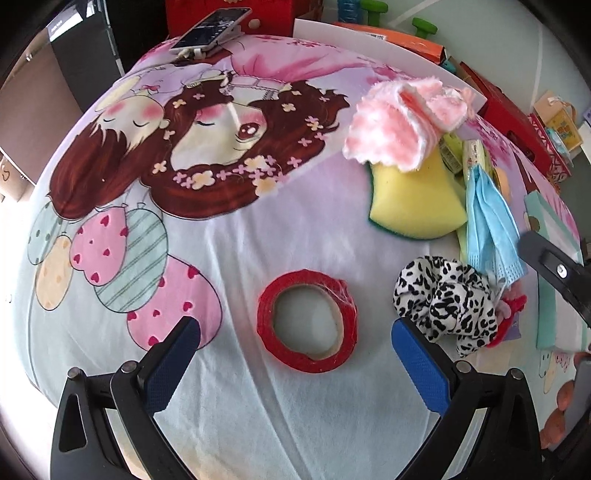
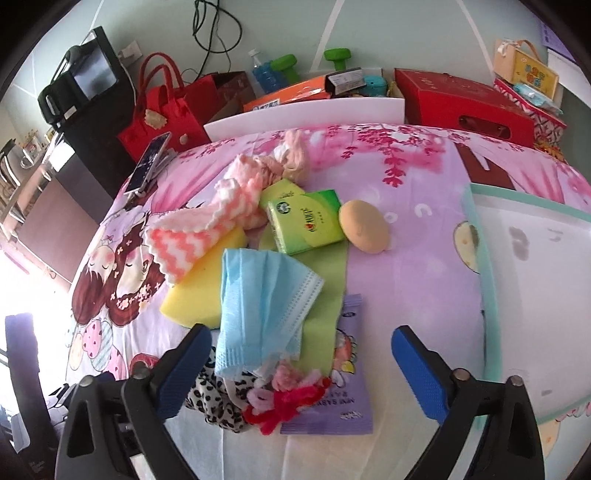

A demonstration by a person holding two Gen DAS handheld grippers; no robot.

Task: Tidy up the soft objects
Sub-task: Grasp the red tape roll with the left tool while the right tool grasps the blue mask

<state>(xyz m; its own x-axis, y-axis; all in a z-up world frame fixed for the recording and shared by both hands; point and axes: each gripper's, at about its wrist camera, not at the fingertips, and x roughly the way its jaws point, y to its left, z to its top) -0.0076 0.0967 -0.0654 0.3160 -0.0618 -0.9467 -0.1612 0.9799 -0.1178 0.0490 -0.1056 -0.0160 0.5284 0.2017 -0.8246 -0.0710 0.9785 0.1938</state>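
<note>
On the cartoon-print sheet lies a pile of soft things: a pink-and-white cloth [image 1: 399, 122] [image 2: 207, 229], a yellow sponge [image 1: 413, 199] [image 2: 199, 291], a blue face mask [image 1: 487, 221] [image 2: 262, 306], a leopard-print scrunchie [image 1: 447, 299] [image 2: 214, 398], a red and pink yarn bow [image 2: 284, 398] and a tan oval sponge [image 2: 364, 226]. My left gripper [image 1: 295, 332] is open around a red tape roll [image 1: 308, 319], above the sheet. My right gripper [image 2: 301, 354] is open over the mask and bow; it shows in the left wrist view [image 1: 557, 273].
A green tissue pack [image 2: 306, 225], a purple snack packet [image 2: 340, 387] and a green cloth strip [image 2: 325, 295] lie in the pile. A white mint-edged tray [image 2: 532, 280] sits right. A phone on a clip stand [image 1: 212, 31] stands at the far edge, boxes and a red bag [image 2: 162, 110] behind.
</note>
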